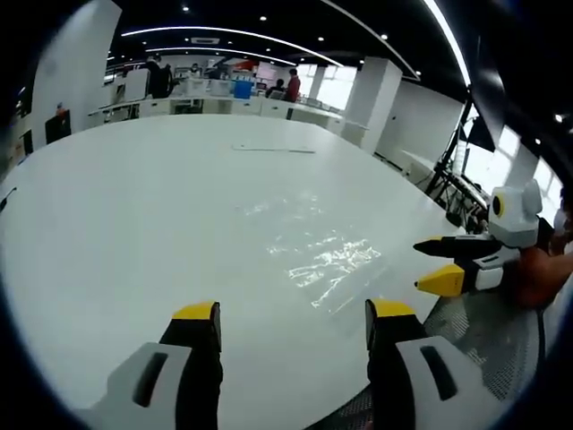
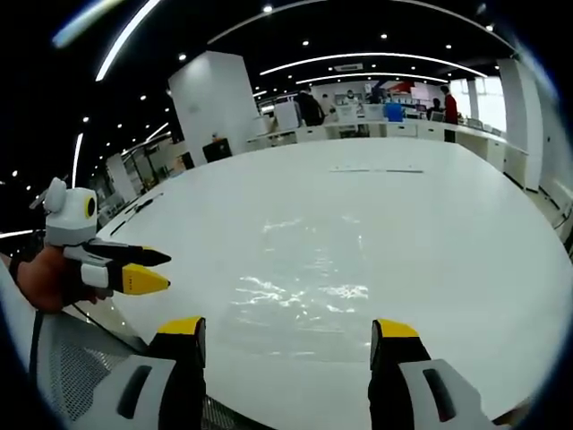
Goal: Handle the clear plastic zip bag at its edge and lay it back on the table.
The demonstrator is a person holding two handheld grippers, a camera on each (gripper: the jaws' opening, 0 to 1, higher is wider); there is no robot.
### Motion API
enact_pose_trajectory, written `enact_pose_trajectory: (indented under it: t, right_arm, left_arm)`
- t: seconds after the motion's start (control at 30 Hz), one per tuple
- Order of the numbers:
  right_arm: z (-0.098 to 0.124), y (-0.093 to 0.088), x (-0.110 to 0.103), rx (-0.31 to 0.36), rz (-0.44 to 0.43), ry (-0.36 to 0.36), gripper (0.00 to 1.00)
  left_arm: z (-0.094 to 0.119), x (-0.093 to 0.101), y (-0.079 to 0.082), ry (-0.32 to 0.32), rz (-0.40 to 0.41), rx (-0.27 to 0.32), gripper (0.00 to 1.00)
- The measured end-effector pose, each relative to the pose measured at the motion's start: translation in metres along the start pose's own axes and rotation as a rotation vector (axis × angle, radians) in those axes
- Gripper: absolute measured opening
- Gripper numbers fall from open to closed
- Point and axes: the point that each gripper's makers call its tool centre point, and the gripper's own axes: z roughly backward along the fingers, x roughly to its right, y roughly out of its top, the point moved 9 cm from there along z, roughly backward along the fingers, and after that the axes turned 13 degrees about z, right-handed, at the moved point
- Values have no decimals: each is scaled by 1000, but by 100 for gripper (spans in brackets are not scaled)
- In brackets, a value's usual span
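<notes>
Large white round-edged table [image 1: 134, 224] in an open office — dark ceiling with strip lights, white columns, desks and people far behind. The clear plastic zip bag [image 1: 331, 264] lies flat on the table, near its edge, just ahead of both grippers, touched by neither.

Left gripper [image 1: 291, 313]: yellow-tipped jaws apart, nothing between them. Right gripper [image 2: 286, 330]: jaws likewise apart, hovering over the table edge in front of the bag.

Left gripper view adds a black tripod [image 1: 448, 175] at right; right gripper view shows a dark monitor [image 2: 217, 150] on a far desk.
</notes>
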Motion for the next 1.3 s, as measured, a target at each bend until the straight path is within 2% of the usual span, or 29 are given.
enact_pose_trajectory:
  t: [0.43,1.3]
  right_arm:
    - [3,3,0,10,-1,-8,75]
    - [2,1,-2,-4,0,5,74]
  left_arm:
    - [0,-1,2,5,-6,12,66]
    - [-2,0,-2,-4,-20,-15,65]
